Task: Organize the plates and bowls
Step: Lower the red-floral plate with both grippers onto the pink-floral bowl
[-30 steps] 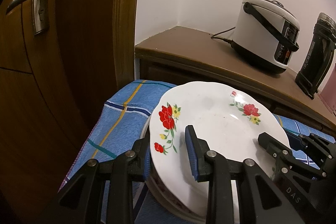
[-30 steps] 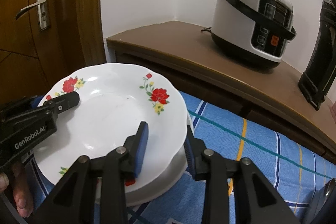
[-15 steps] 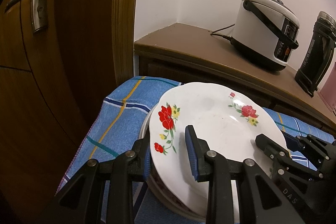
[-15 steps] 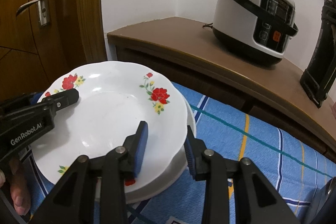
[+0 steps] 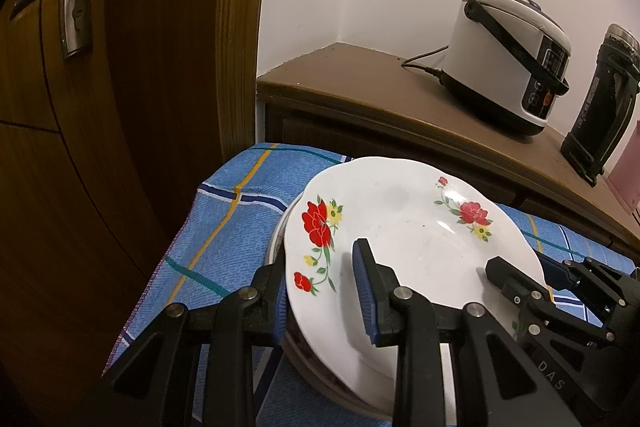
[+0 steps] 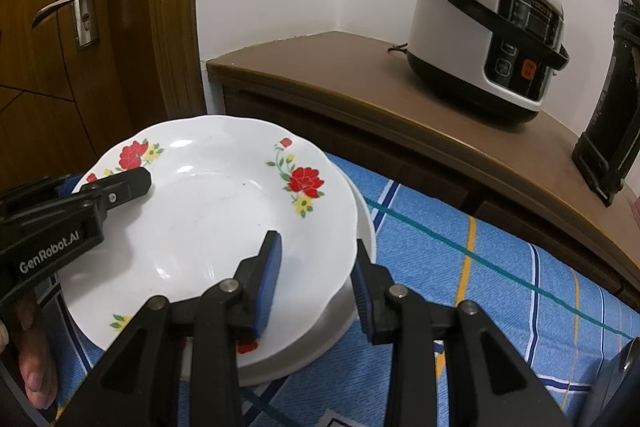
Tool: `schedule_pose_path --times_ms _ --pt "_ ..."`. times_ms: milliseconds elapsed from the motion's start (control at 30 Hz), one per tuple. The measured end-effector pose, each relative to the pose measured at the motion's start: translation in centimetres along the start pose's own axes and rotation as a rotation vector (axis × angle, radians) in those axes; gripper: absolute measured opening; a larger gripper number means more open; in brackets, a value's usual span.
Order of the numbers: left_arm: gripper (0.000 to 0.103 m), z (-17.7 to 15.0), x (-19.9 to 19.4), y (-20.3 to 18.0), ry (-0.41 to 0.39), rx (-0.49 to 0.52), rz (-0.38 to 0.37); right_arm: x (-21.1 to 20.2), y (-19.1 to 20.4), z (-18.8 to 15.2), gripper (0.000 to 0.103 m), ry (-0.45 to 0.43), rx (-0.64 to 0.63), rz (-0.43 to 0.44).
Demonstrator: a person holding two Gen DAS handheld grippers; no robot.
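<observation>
A white plate with red flowers tops a stack of plates on the blue checked cloth. My left gripper straddles the plate's left rim, one finger over it and one under, gripping it. My right gripper straddles the plate's right rim the same way. Each gripper shows in the other's view: the right one in the left wrist view, the left one in the right wrist view. The plate sits slightly tilted over the stack.
The blue checked cloth covers the table. Behind stands a brown cabinet with a white rice cooker and a black appliance. A wooden door is at left.
Both grippers and the flowered plate have drawn back and a little up from the cabinet; more of the cloth shows at the left. The grips look unchanged.
</observation>
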State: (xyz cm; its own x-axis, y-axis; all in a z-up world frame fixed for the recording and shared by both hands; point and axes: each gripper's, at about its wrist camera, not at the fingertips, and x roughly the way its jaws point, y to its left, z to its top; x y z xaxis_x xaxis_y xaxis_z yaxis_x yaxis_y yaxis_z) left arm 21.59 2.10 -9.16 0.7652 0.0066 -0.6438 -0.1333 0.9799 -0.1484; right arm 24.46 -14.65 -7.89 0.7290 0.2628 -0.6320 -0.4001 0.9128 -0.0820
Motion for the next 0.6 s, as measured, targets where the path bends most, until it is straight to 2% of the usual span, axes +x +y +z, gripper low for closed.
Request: schedule_pose_path --times_ms 600 --pt "0.032 -0.08 -0.12 -0.04 0.001 0.0 0.0 -0.04 -0.09 -0.05 0.035 -0.001 -0.004 0.0"
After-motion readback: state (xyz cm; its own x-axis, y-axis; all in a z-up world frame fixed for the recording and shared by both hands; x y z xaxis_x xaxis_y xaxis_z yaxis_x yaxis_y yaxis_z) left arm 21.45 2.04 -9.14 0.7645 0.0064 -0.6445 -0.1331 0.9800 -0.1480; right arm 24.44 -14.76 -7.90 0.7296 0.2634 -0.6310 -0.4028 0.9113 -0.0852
